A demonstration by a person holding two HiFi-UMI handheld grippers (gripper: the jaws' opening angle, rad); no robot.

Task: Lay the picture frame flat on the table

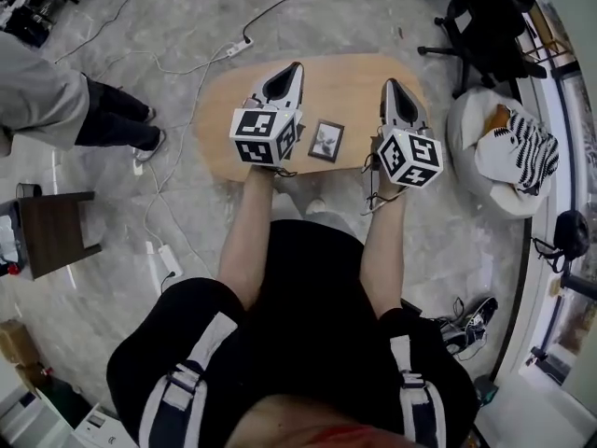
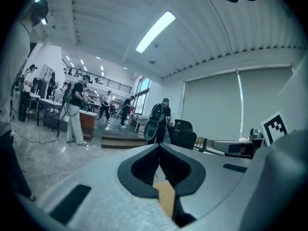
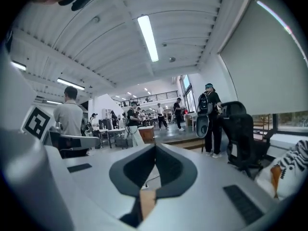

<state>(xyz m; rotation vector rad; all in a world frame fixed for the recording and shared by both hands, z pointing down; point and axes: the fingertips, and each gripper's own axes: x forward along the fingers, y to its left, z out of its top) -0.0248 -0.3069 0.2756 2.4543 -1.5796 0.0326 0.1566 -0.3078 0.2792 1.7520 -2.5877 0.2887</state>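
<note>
A small dark picture frame (image 1: 326, 141) sits on the oval wooden table (image 1: 340, 77), near its front edge and between my two grippers. Its picture faces up toward the head view; whether it lies flat or leans I cannot tell. My left gripper (image 1: 294, 67) hovers just left of the frame, pointing away from me, jaws shut and empty. My right gripper (image 1: 389, 83) is just right of the frame, also shut on nothing. In the left gripper view the left gripper (image 2: 159, 148) has its tips meeting, and so does the right gripper (image 3: 155, 147) in its own view. Neither gripper view shows the frame.
A white beanbag with a zebra cushion (image 1: 511, 146) lies right of the table, with a black office chair (image 1: 485, 26) behind it. Cables and a power strip (image 1: 238, 48) run over the floor at the back left. A person (image 1: 56, 101) stands left, by a dark stool (image 1: 51, 231).
</note>
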